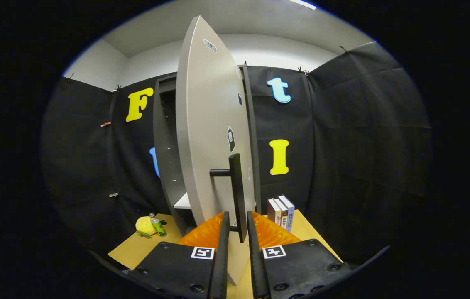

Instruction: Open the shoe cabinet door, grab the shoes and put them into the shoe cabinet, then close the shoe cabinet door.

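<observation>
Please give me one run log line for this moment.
phase: opening door | claw: around door handle, grip unclear | cabinet door: partly open | shoes: not yet placed

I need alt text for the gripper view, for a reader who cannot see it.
The gripper has its fingers on either side of the black bar handle of the shoe cabinet door, which stands partly open. Upright books stand right of the cabinet, a yellow plush toy left.

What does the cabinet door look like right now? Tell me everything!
The cabinet door is tall, smooth and pale grey, swung partly open, edge toward us. A dark bar handle sticks out low on it. Small stickers dot its face. The gripper has its fingers either side of the handle's lower end; contact is unclear.
</observation>
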`<state>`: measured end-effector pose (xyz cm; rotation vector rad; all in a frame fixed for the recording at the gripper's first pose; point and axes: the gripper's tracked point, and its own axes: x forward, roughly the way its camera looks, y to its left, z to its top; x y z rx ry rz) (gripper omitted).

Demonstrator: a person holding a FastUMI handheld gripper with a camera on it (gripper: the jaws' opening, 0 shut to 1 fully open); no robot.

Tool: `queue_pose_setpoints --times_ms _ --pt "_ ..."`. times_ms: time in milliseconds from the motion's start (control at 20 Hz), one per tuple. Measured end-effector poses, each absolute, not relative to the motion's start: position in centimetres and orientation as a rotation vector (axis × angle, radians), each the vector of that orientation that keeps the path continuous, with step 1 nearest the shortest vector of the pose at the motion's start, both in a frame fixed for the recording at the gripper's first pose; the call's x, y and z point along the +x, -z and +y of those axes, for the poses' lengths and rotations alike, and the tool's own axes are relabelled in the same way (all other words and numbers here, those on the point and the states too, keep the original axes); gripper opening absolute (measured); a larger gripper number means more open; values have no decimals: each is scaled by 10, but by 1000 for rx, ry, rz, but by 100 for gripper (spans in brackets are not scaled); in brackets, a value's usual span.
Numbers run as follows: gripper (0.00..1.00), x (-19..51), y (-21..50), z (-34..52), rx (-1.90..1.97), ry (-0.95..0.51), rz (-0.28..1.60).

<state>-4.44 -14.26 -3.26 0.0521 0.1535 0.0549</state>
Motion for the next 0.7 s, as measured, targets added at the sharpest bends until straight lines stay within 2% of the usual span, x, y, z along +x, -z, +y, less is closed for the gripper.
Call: queue_pose_setpoints --times_ms 100,200,450,700 --pt "27 -47 28 -160 26 17 136" --pt "22 -56 18 -174 32 31 107" --pt "23 -70 13 -202 5 101 81" --pt "23 -68 27 -185 18 97 106"
